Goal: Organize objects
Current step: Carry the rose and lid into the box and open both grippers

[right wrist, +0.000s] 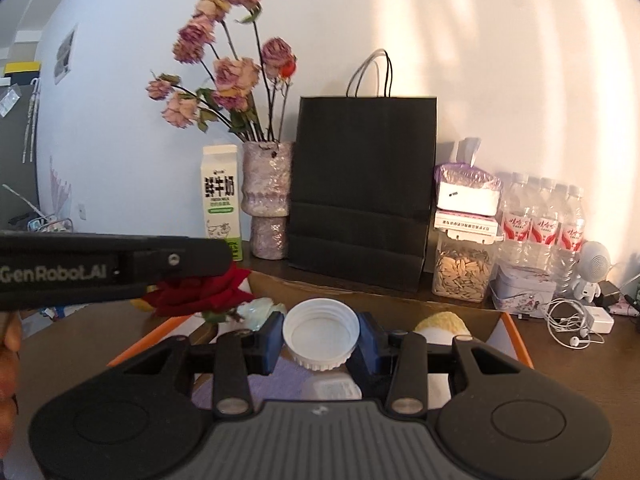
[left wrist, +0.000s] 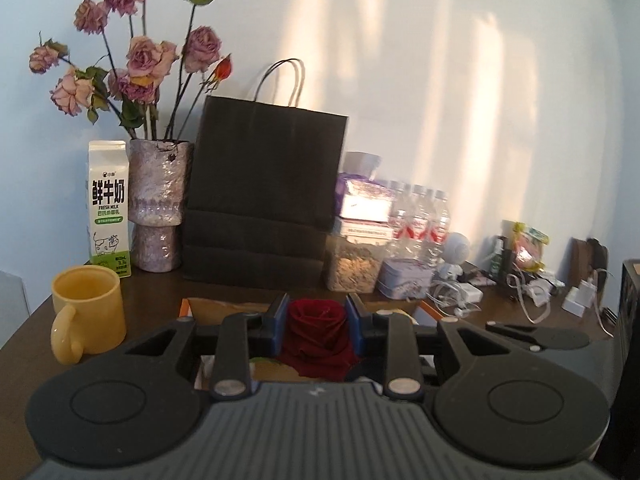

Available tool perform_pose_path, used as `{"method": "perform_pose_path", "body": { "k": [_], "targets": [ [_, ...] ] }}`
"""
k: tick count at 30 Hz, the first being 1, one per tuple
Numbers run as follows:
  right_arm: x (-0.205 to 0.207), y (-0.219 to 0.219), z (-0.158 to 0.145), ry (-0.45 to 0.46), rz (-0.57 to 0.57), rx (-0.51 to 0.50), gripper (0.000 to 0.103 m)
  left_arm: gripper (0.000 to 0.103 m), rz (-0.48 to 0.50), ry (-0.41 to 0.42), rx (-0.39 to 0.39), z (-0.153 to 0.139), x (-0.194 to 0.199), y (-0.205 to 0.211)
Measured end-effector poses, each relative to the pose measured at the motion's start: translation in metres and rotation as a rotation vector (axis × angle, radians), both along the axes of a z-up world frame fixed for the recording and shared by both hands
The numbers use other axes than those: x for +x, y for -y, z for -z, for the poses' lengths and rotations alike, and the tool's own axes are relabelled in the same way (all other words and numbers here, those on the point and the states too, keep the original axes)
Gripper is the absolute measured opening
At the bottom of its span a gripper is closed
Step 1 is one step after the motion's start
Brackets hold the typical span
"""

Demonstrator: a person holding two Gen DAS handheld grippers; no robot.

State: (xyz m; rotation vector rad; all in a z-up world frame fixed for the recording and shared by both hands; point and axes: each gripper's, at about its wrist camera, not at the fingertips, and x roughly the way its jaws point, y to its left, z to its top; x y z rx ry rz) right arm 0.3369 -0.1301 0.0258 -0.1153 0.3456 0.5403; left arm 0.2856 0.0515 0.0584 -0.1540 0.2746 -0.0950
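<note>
My left gripper is shut on a dark red rose and holds it above an orange-edged cardboard box. In the right wrist view the same rose shows at the left under the left gripper's black body. My right gripper is shut on a white plastic lid, its open side facing the camera, above the orange-edged box. The box holds a white container, a yellow-white round thing and a pale green item.
At the back stand a milk carton, a purple vase of dried roses, a black paper bag, a jar of seeds, water bottles and a tin. A yellow mug is at left. Cables and chargers lie right.
</note>
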Motion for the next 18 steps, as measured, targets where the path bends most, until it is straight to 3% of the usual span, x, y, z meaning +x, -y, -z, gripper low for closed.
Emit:
{"method": "perform_pose_path", "body": {
  "k": [7,15,16,17,18],
  "targets": [
    [0.038,-0.009,0.012,-0.057,0.019,0.01,0.039,0.031,-0.013,-0.052,-0.023,0.015,0.037,-0.011],
    [0.054,-0.007,0.021,-0.106,0.015,0.005,0.039,0.035,-0.009,-0.094,-0.001,0.026,0.049,-0.014],
    [0.054,-0.007,0.022,-0.109,0.016,-0.002,0.044,0.042,-0.012,-0.104,0.003,0.027,0.05,-0.013],
    [0.054,-0.007,0.023,-0.112,0.018,-0.004,0.05,0.058,-0.019,-0.111,0.003,0.028,0.05,-0.014],
    [0.054,-0.007,0.023,-0.114,0.021,-0.006,0.067,0.069,-0.029,-0.116,0.002,0.028,0.051,-0.014]
  ]
}}
